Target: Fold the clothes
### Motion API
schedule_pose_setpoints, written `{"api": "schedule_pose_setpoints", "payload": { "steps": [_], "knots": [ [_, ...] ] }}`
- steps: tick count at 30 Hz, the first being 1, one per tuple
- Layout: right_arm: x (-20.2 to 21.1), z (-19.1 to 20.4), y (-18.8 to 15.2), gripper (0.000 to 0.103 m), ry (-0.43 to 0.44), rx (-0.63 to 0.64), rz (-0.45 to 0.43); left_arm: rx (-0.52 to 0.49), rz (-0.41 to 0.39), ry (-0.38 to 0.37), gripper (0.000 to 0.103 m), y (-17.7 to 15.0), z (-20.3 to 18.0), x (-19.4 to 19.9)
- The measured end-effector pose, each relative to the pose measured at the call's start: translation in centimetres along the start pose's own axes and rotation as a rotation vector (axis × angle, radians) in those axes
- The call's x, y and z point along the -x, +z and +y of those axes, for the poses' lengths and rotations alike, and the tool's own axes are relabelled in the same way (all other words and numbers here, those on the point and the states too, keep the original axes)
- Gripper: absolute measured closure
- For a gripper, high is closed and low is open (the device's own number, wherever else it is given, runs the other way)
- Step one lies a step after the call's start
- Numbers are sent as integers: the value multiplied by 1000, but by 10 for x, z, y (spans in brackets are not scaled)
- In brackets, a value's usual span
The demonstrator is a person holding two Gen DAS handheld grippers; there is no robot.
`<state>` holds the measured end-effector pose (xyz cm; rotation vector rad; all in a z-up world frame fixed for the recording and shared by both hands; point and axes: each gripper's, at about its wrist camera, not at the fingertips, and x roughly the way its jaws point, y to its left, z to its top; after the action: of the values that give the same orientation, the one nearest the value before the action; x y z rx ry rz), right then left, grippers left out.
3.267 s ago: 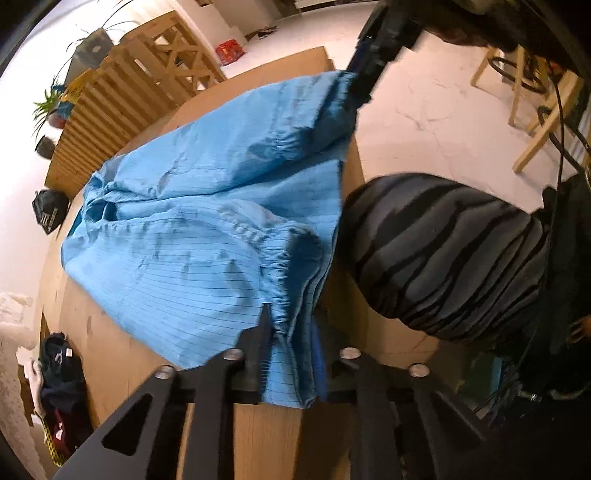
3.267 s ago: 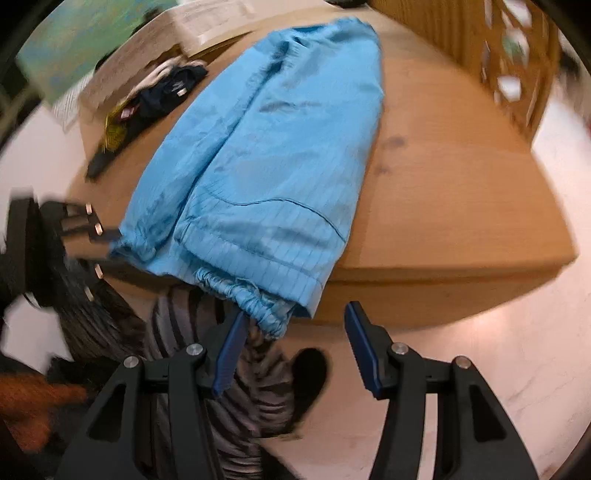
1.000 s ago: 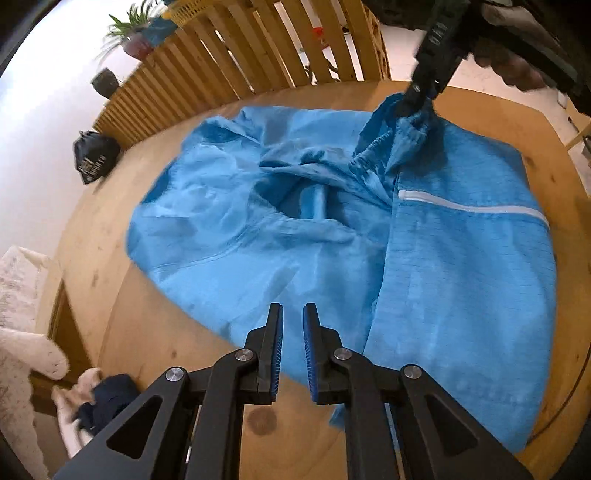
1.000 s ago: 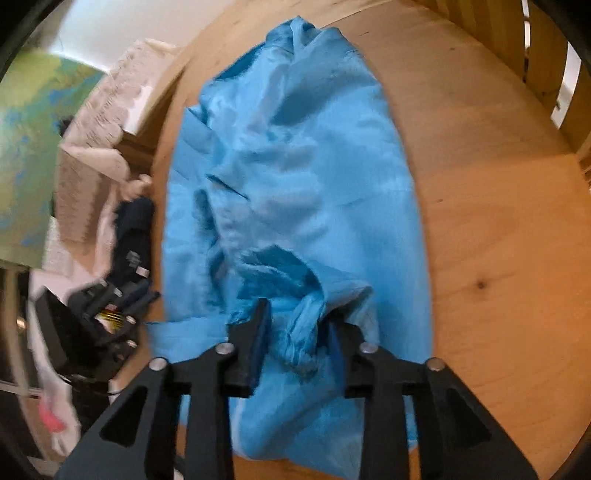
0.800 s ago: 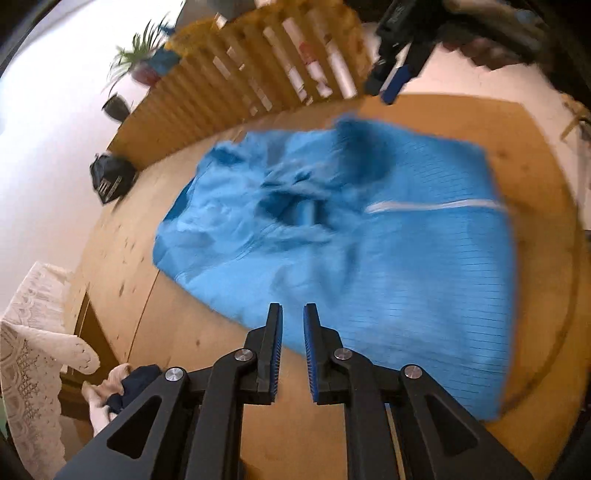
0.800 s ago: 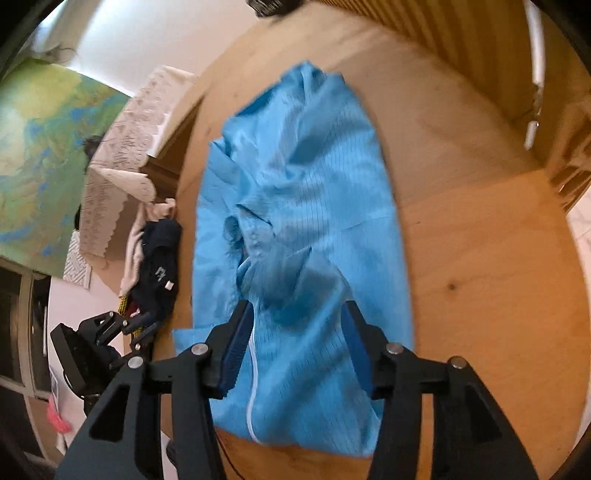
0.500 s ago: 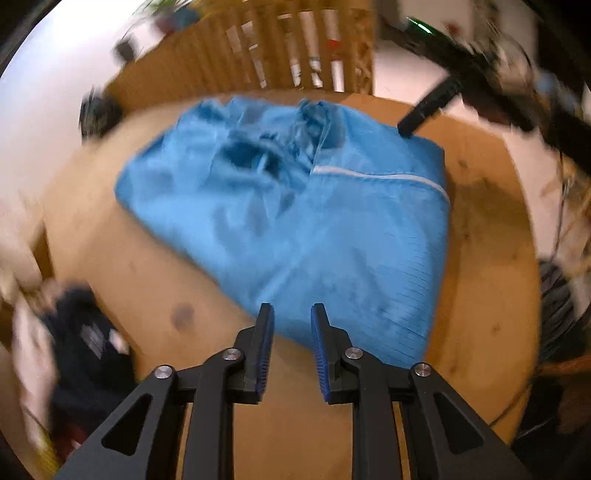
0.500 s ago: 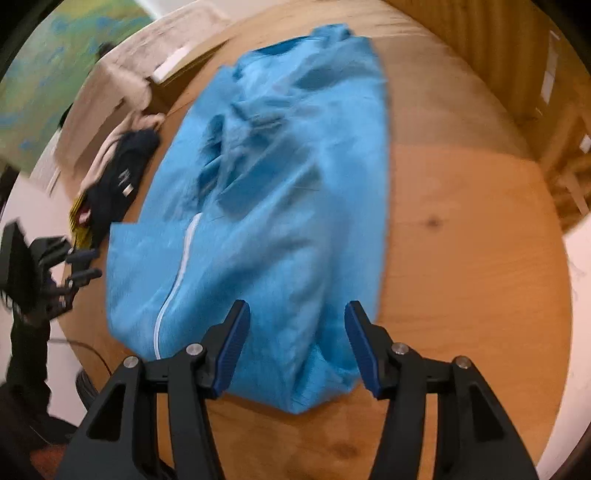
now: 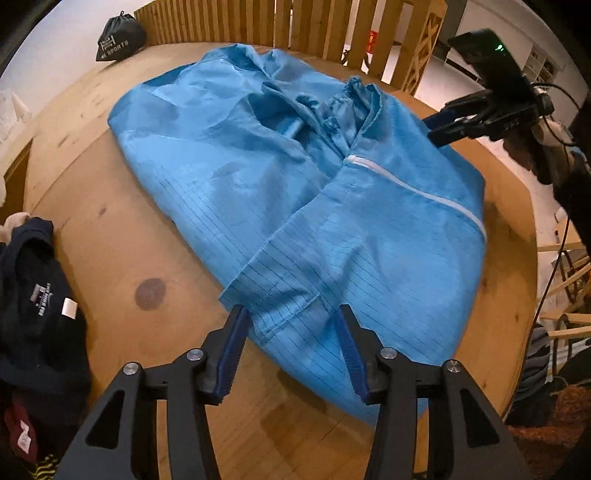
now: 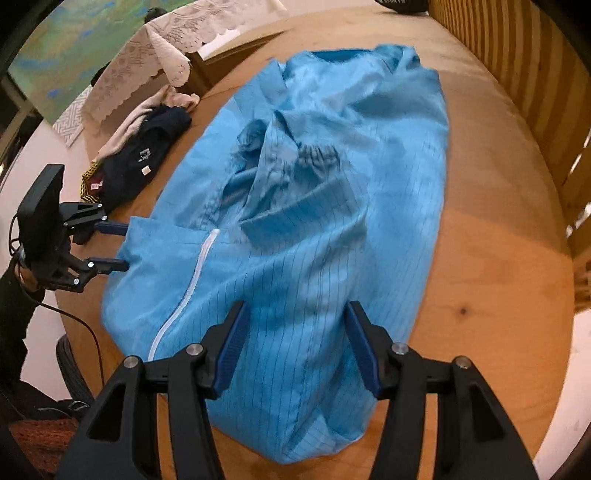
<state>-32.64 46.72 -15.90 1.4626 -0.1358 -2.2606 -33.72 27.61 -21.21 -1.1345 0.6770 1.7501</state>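
A light blue pinstriped garment point(image 9: 295, 184) with a white zipper point(image 9: 417, 192) lies folded on the round wooden table point(image 9: 110, 240), its gathered cuffs bunched in the middle. My left gripper point(image 9: 291, 332) hovers at the near hem corner. Its jaws are opening, with the hem lying between them and no pad pressing on it. The right wrist view shows the garment point(image 10: 314, 221) from the other side. There my right gripper point(image 10: 295, 332) stands open over the near fold, gripping nothing. Each gripper also shows in the other's view: the right gripper point(image 9: 439, 129), the left gripper point(image 10: 110, 243).
A pile of dark clothes point(image 9: 33, 295) point(image 10: 147, 155) lies at the table's edge. A black bag point(image 9: 118, 37) and a wooden slat fence point(image 9: 332, 22) point(image 10: 517, 55) stand behind the table. A lace-covered table point(image 10: 147, 62) is close by.
The right gripper let go of the bunched cuff in the garment's middle and drew back to the near edge. The left gripper's jaws spread and moved onto the hem corner.
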Motion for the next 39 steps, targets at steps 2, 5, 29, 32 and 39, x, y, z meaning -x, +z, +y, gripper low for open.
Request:
{"api": "schedule_pose_setpoints", "payload": {
  "steps": [2, 5, 29, 32, 39],
  "knots": [
    [-1, -4, 4, 50, -2, 4, 4, 45, 1, -2, 53, -4, 5, 2],
    [-7, -13, 8, 50, 19, -9, 11, 95, 4, -22, 46, -7, 11, 5],
    [0, -19, -38, 94, 32, -149, 126, -88, -28, 113, 85, 52, -5, -21],
    [-11, -22, -29, 84, -5, -145, 143, -56, 15, 127, 82, 44, 5, -37],
    [45, -1, -24, 72, -118, -64, -12, -38, -49, 220, 63, 28, 12, 5]
  ]
}}
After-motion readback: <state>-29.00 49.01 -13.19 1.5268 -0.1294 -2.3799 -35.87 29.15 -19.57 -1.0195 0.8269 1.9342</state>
